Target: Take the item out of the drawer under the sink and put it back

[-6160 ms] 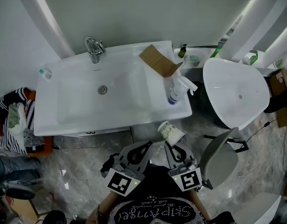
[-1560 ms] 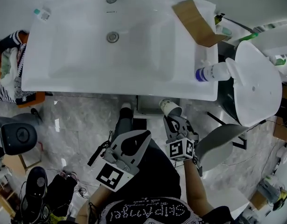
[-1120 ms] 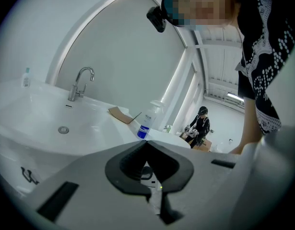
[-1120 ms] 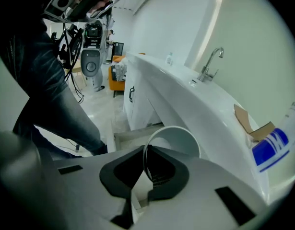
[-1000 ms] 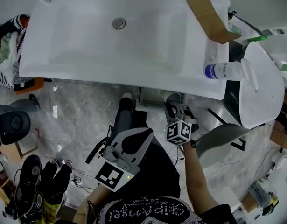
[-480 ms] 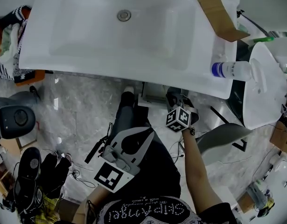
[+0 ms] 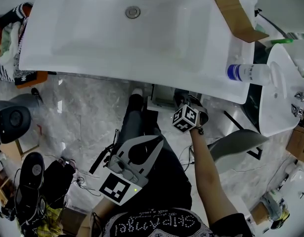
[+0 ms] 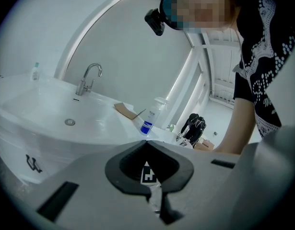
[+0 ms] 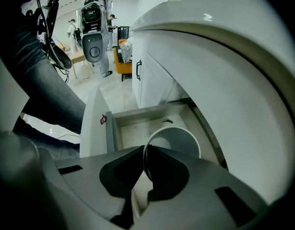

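A white paper cup (image 9: pixel 178 140) hangs over the open drawer (image 9: pixel 147 113) under the sink (image 7: pixel 117 38). My right gripper (image 9: pixel 143 150) is shut on the cup's rim and points steeply down into the drawer. In the head view its marker cube (image 7: pixel 185 118) sits just below the sink's front edge, and the cup is mostly hidden beneath it. My left gripper (image 7: pixel 159 140) stays lower down over the person's lap, shut with nothing in it. In its own view the left gripper (image 8: pixel 146 143) faces the sink.
On the sink's right side lie a spray bottle (image 7: pixel 250 73) and a piece of brown cardboard (image 7: pixel 237 13). A faucet (image 8: pixel 87 78) stands at the back. The drawer's white front panel (image 9: pixel 92 123) sticks out beside the person's leg (image 7: pixel 134 120). A white toilet (image 7: pixel 285 93) stands to the right.
My right gripper has sunk with the cup toward the open drawer, closer under the sink's edge. The left gripper has hardly moved.
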{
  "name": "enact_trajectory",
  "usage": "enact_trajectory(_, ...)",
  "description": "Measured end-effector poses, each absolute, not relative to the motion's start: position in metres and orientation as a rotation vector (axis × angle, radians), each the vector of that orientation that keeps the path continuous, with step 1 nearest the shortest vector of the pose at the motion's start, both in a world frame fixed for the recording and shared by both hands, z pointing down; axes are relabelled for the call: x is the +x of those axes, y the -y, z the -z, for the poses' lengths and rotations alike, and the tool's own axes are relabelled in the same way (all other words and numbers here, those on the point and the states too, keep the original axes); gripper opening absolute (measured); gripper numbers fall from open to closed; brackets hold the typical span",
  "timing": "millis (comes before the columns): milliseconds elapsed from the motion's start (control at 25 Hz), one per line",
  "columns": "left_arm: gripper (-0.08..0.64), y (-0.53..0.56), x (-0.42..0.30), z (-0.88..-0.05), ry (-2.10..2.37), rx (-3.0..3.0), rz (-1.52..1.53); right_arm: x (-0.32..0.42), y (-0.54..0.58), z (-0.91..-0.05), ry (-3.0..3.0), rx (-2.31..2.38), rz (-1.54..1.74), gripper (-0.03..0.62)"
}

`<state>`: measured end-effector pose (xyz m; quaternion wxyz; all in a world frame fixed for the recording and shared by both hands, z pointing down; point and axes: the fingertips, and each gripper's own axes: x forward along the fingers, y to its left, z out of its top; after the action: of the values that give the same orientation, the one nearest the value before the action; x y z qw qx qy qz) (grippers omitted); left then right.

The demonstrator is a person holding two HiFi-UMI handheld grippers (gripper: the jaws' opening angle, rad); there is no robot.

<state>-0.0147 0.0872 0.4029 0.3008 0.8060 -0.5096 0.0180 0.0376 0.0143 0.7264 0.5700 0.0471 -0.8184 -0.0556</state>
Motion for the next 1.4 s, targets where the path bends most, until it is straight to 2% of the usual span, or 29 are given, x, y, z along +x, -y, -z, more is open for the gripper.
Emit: enact_trajectory(1400,0.004,-0.089,-0.016,-0.414,1.332,2.112,-0.041,0.028,-0.006,-0.765,1.742,-0.076,0.242,0.025)
